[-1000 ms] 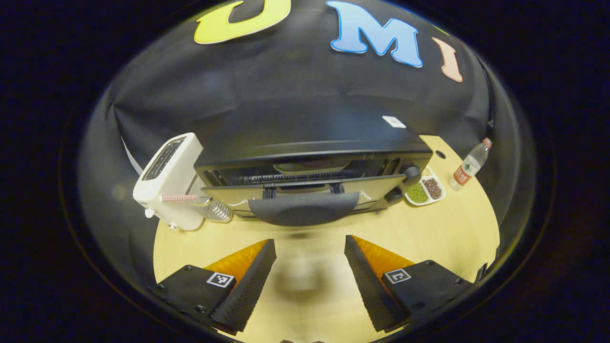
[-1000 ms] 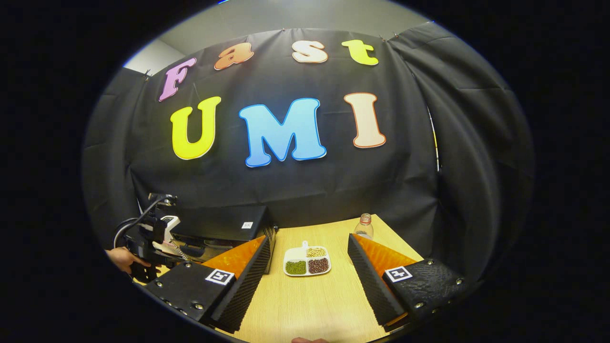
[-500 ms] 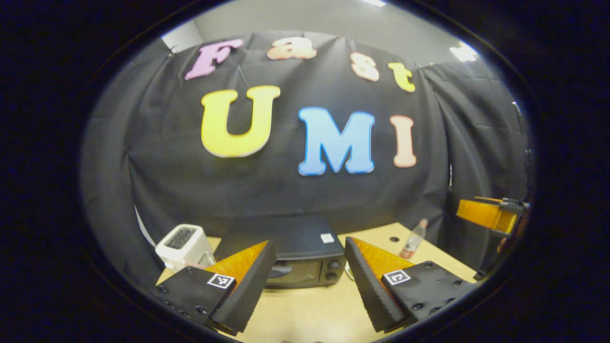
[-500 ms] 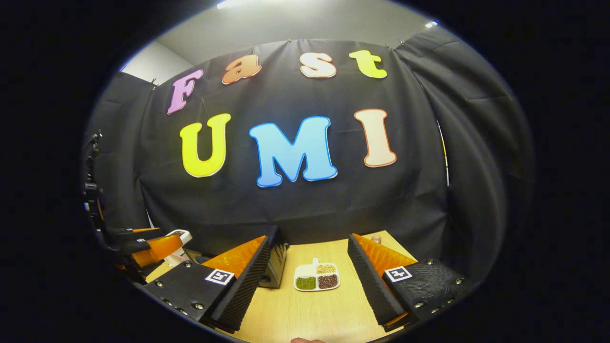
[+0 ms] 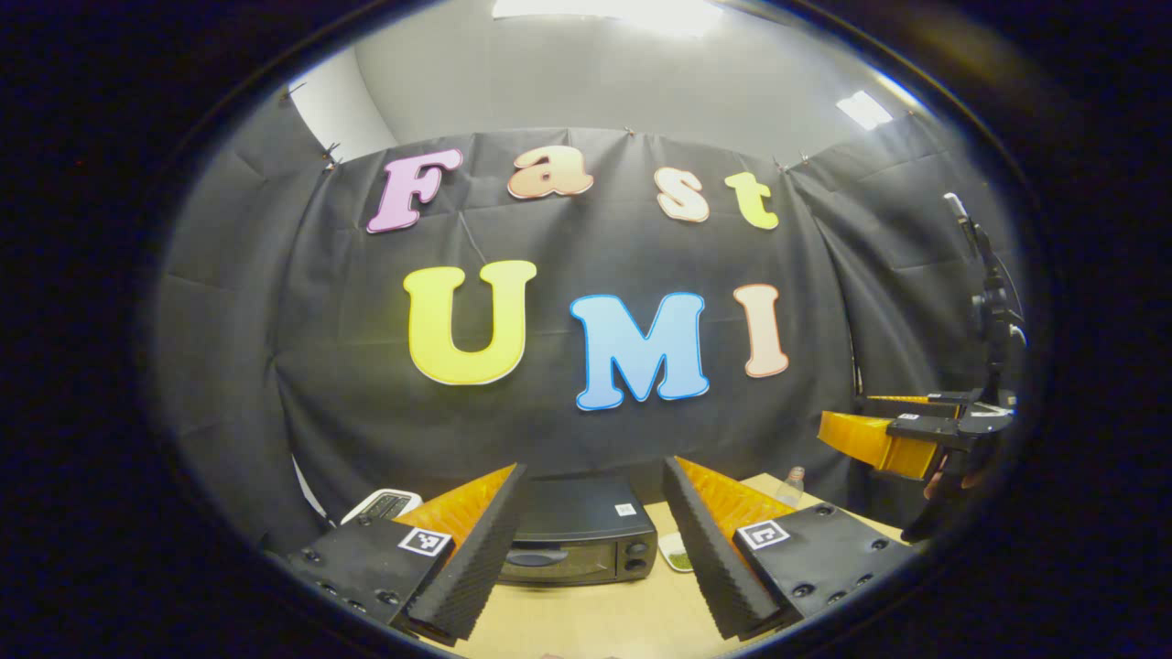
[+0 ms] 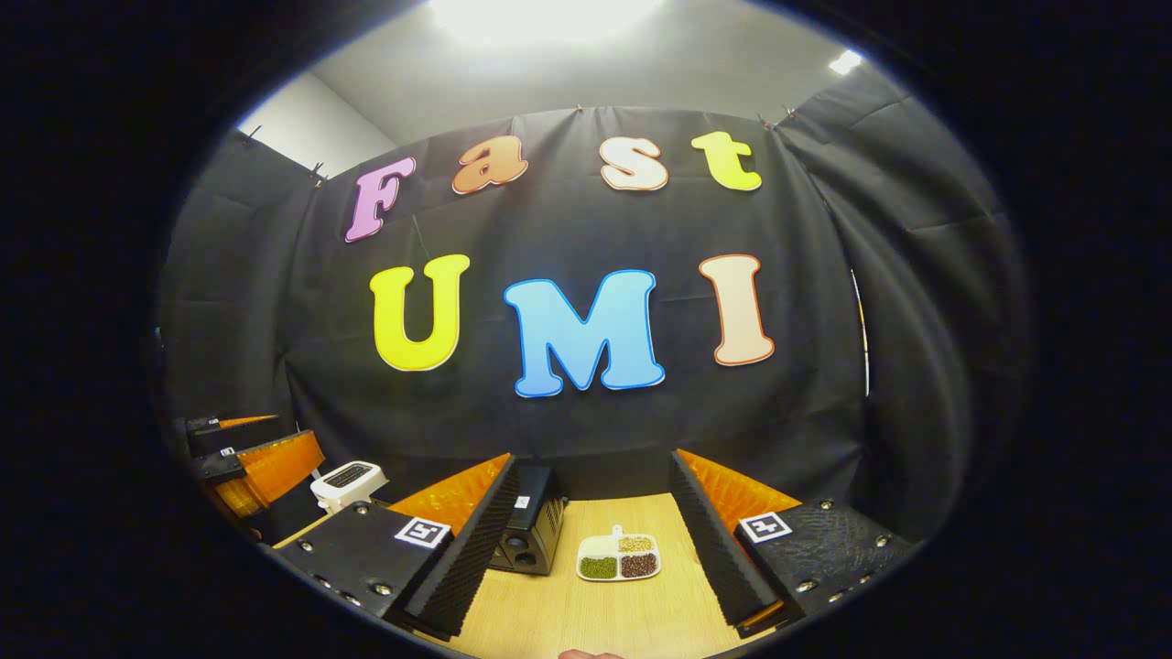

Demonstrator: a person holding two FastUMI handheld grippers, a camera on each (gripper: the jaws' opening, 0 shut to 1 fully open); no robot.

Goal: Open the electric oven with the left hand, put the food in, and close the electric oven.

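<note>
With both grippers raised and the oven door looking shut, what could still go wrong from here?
1. The oven looks closed from this distance, but the door seam is too small to judge, so it may not be fully latched.
2. The divided dish of beans and grains sits on the table close beside the oven; a low pass by the open right gripper could knock it.
3. The open left gripper hangs above the toaster side.

A black cloth wall (image 6: 586, 430) hangs across the back of the booth, clipped along its top edge, with a second black drape (image 6: 916, 302) folding round on the right. Above it rise a plain grey room wall (image 5: 586, 82) and bright ceiling lights (image 5: 604, 11). Below lies a pale wooden table (image 6: 595, 613).
</note>
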